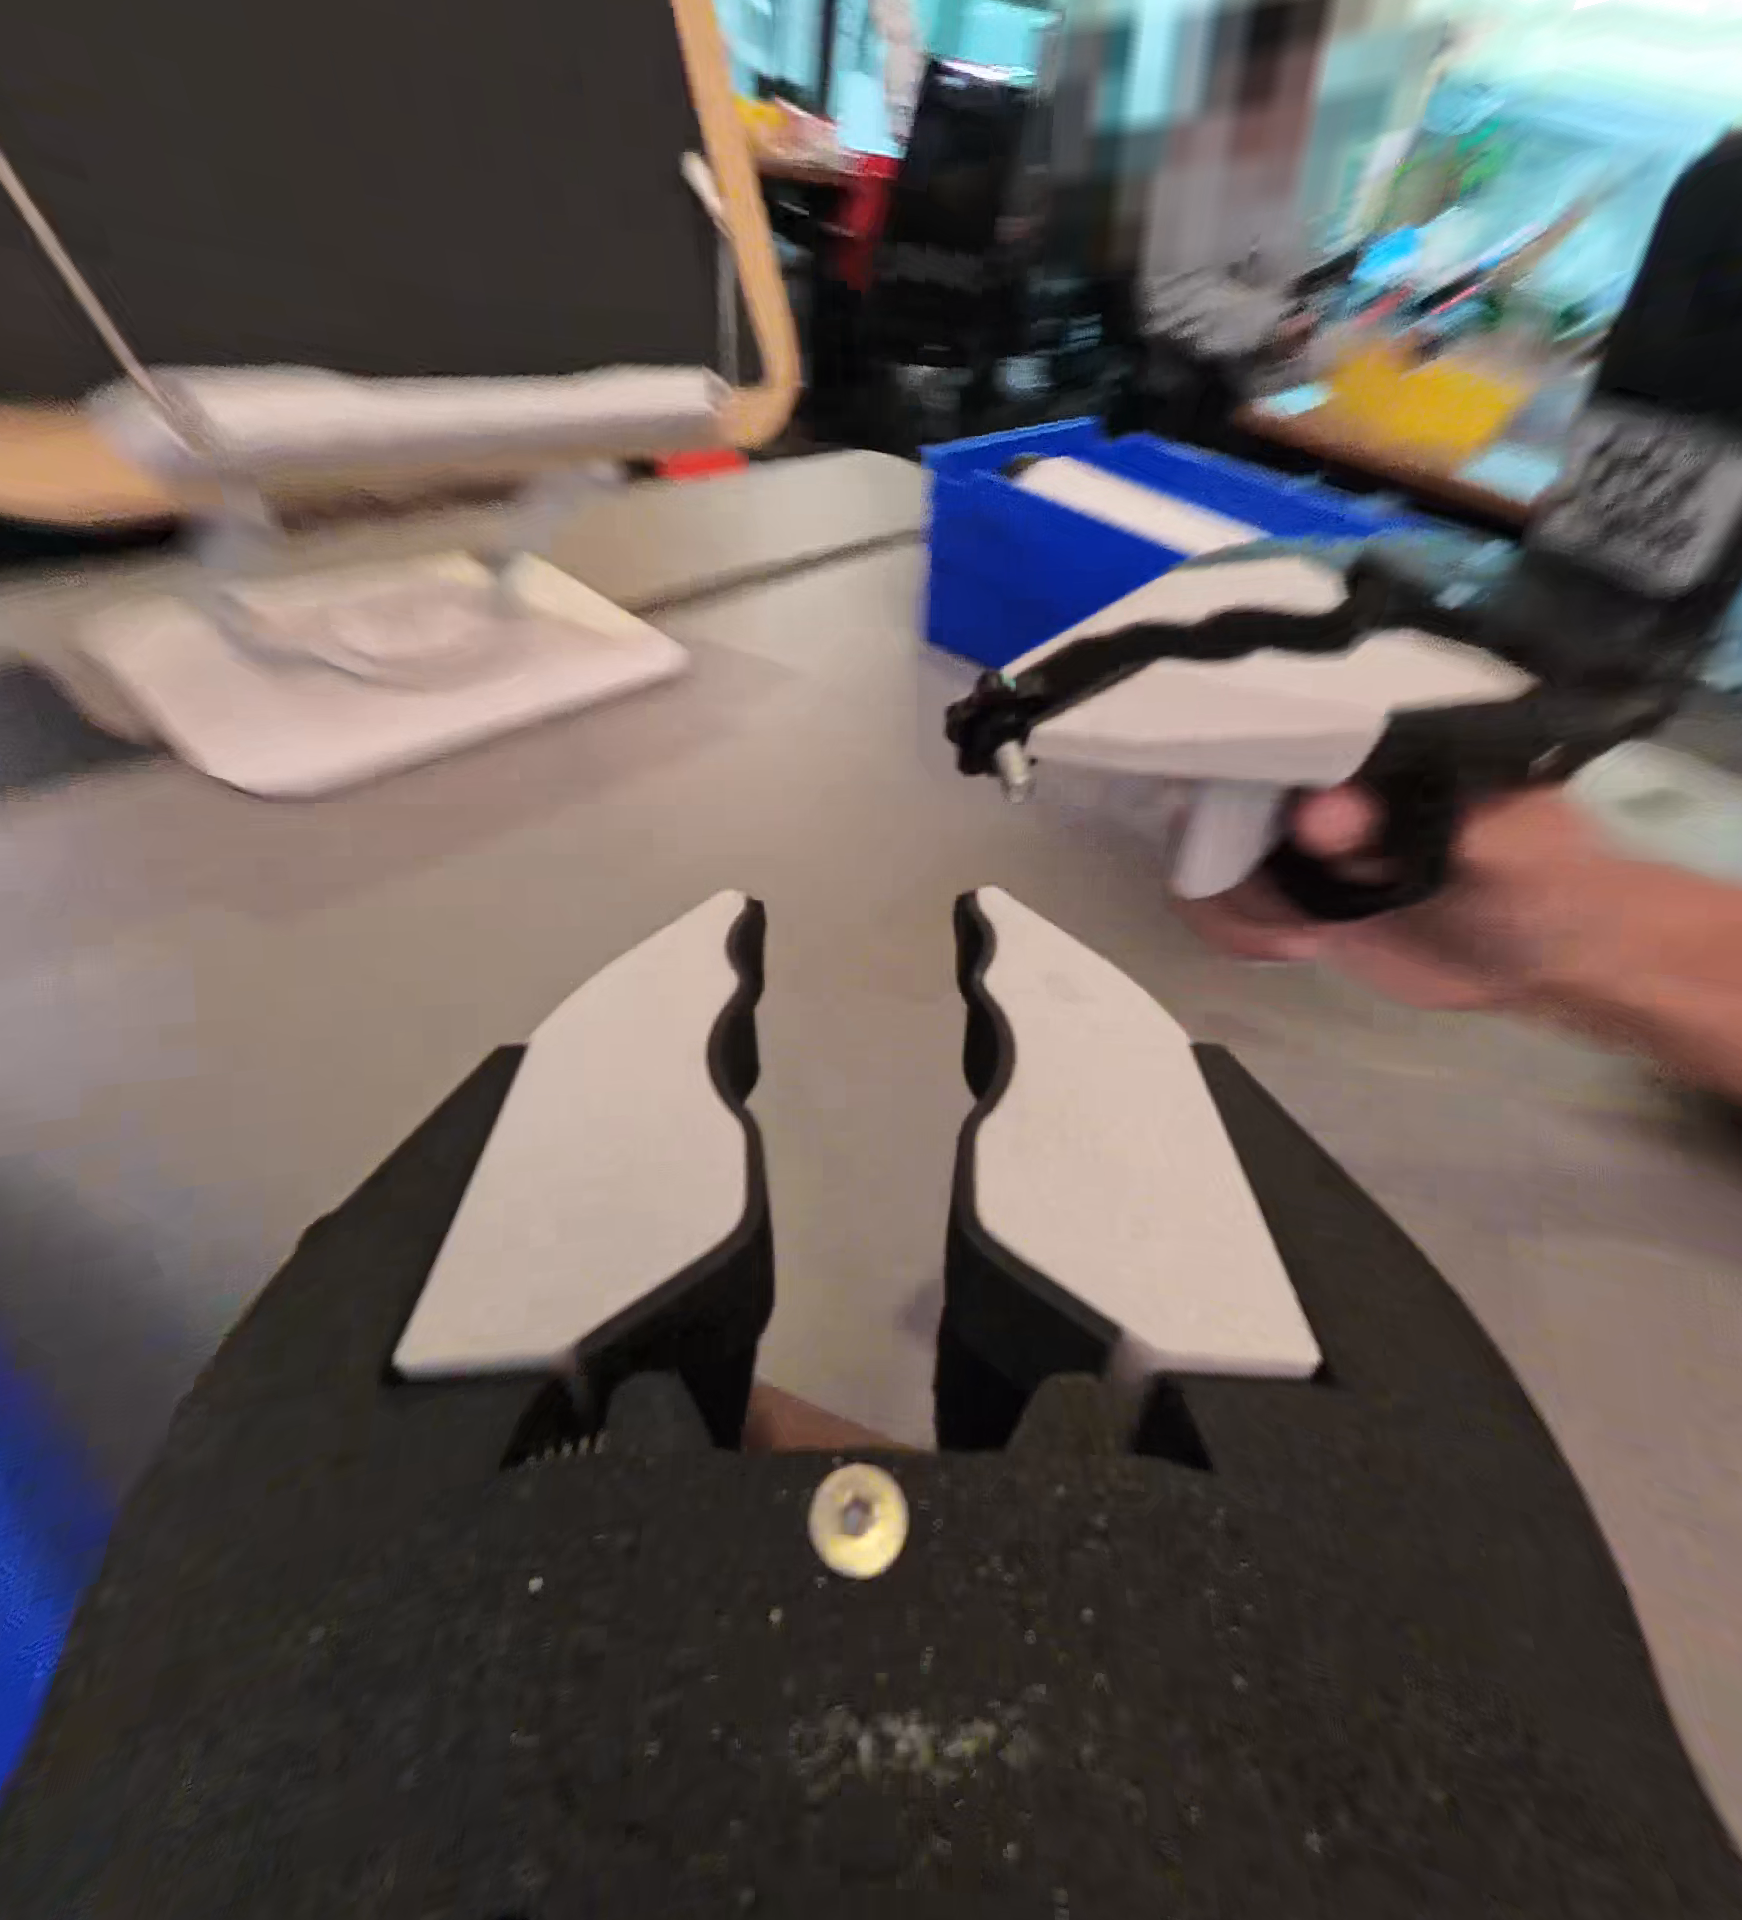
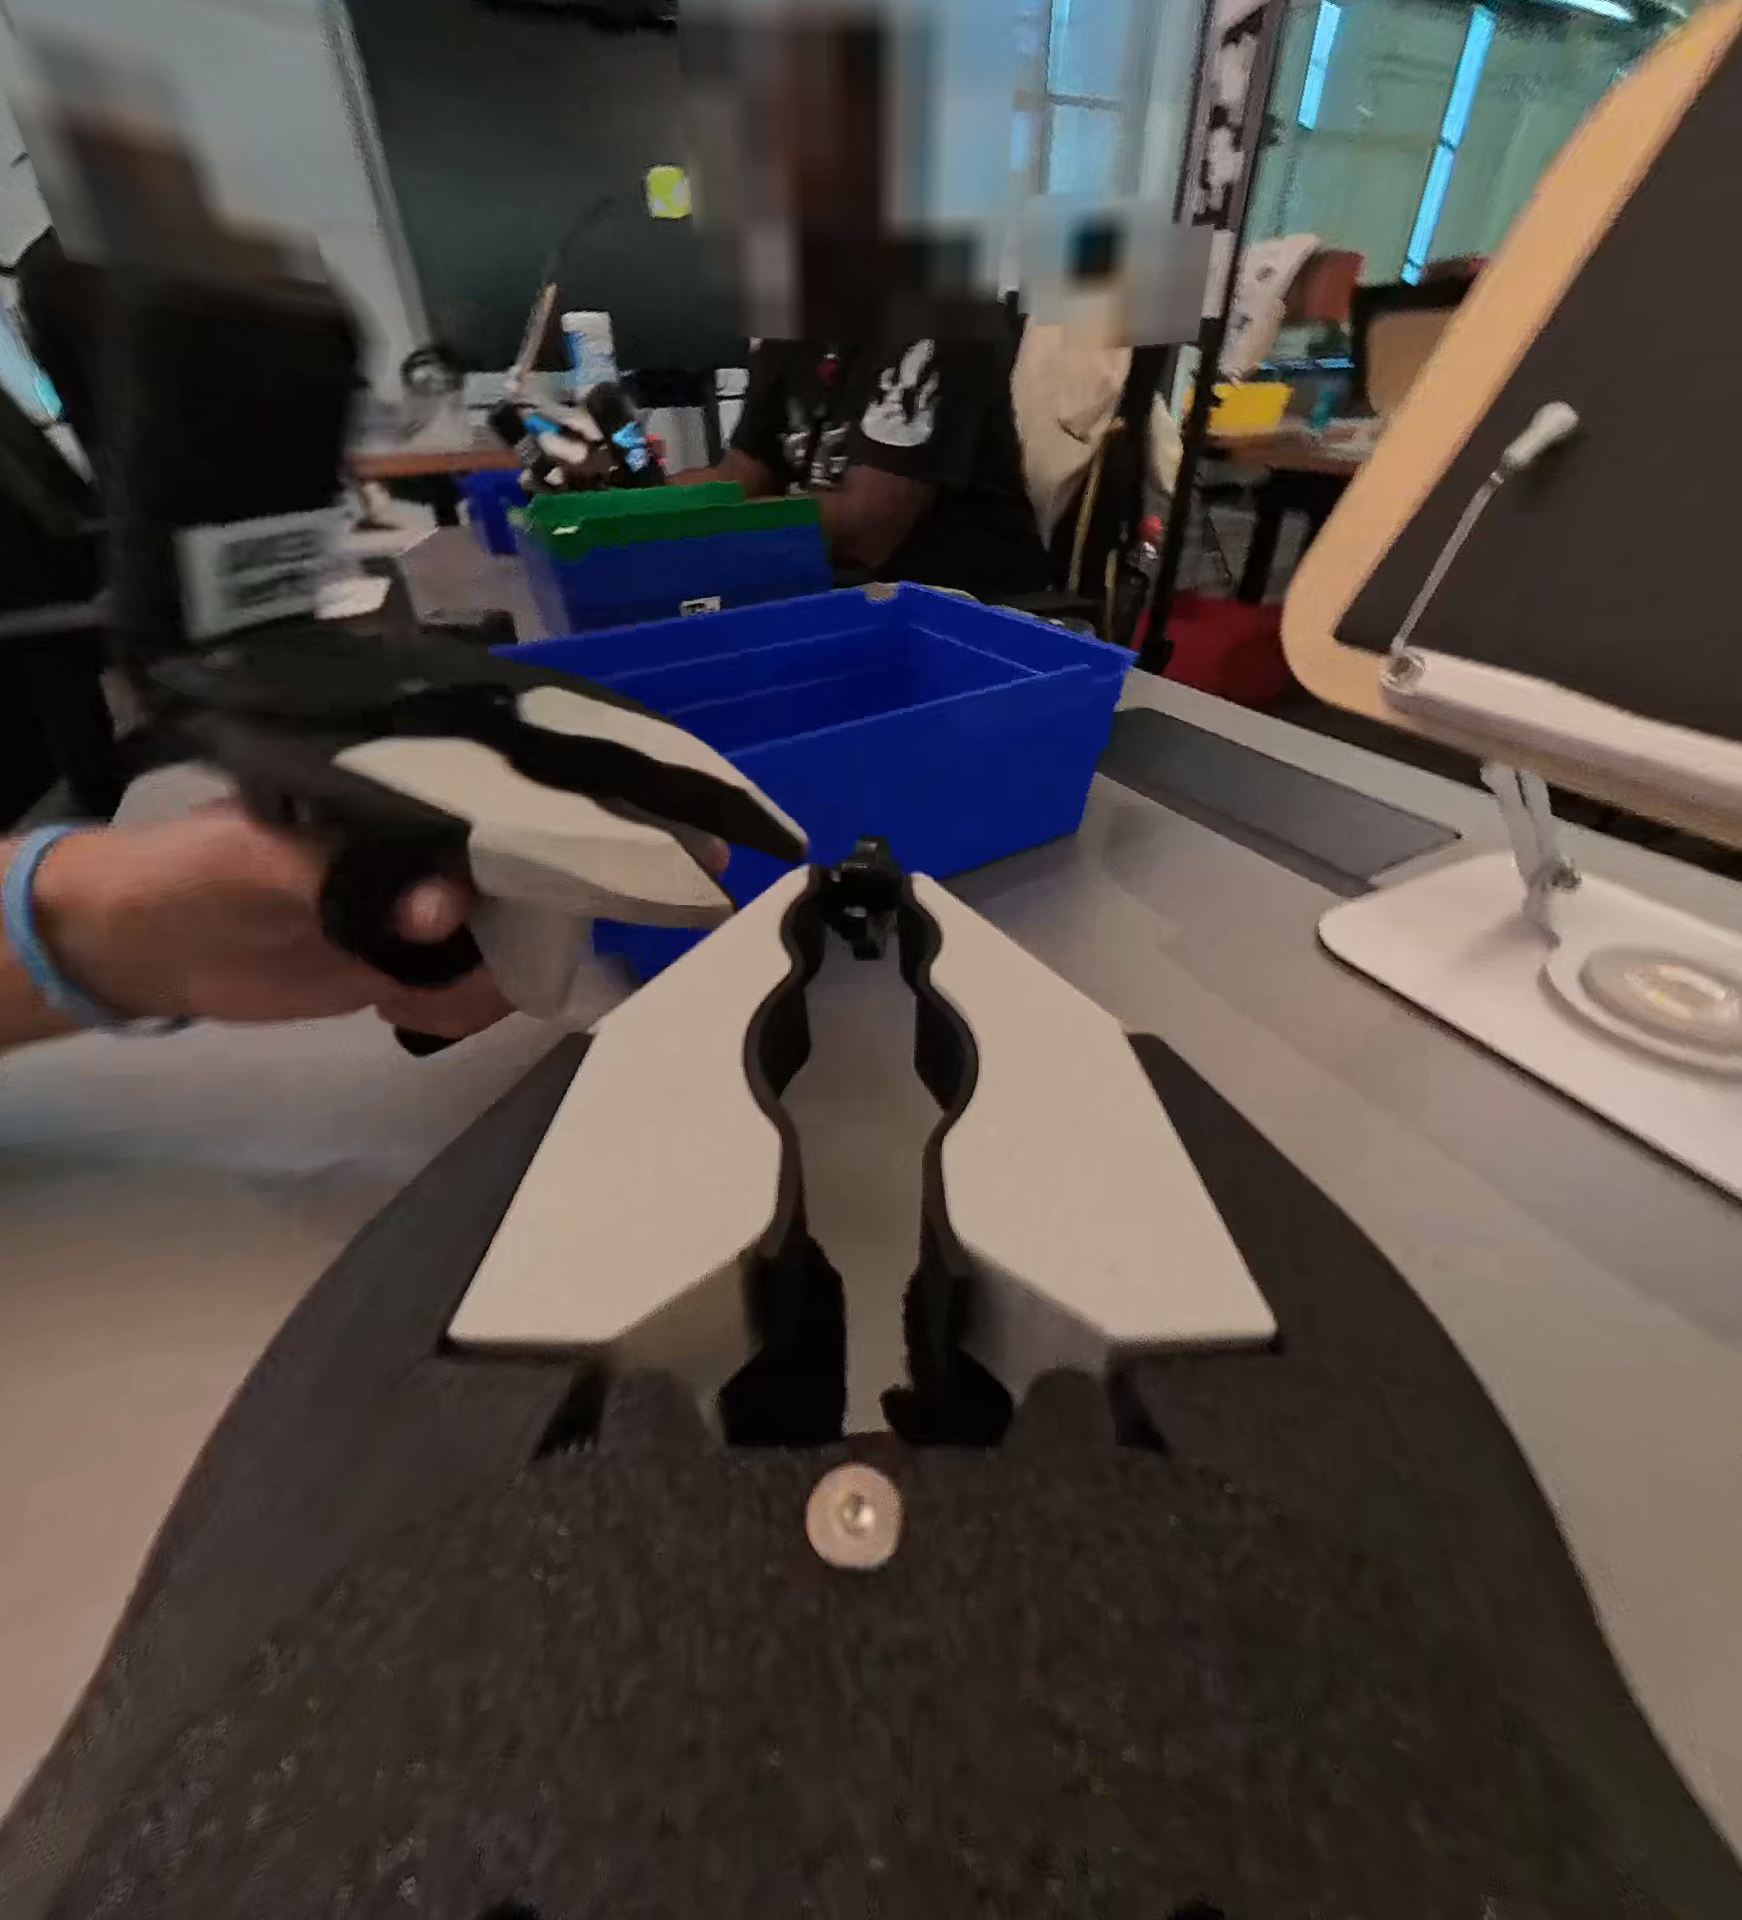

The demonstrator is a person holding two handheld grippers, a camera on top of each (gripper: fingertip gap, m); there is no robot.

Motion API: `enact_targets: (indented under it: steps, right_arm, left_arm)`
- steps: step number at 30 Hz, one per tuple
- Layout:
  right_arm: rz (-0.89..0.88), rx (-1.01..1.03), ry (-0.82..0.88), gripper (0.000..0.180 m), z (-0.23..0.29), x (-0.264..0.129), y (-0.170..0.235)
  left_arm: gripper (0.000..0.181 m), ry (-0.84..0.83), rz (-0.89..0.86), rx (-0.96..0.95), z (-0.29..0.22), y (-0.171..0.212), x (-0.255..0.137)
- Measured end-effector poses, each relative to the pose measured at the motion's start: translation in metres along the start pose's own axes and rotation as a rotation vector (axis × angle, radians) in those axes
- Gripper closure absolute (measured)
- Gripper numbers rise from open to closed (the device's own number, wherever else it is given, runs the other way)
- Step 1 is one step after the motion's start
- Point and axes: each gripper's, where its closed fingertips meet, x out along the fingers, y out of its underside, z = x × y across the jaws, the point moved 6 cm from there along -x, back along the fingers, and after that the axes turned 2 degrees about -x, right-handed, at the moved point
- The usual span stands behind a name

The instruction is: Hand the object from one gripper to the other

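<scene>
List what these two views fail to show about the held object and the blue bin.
- Small black object: right wrist view, mostly pinched inside the right tool; kind unclear.
- Same object: left wrist view, motion-blurred.
- Blue bin: left wrist view, contents blurred, partly behind that tool.

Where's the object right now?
The small black object is pinched at the right gripper tips, in front of the blue bin; the open left gripper is empty.
</scene>
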Motion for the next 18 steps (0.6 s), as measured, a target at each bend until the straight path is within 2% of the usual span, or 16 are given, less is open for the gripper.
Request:
enact_targets:
  steps: [3,5,18]
  right_arm:
    - [0.031,0.042,0.039,0.167,0.005,0.005,0.001]
    - [0.063,0.05,0.064,0.167,0.011,0.009,0.003]
    - [0.058,0.134,0.016,0.166,0.02,0.017,0.003]
  left_arm:
    - [0.16,-0.157,-0.054,0.313,-0.012,-0.004,-0.003]
    - [0.167,-0.177,-0.079,0.411,-0.022,-0.006,-0.003]
    - [0.177,-0.149,-0.019,0.48,-0.024,0.0,0.0]
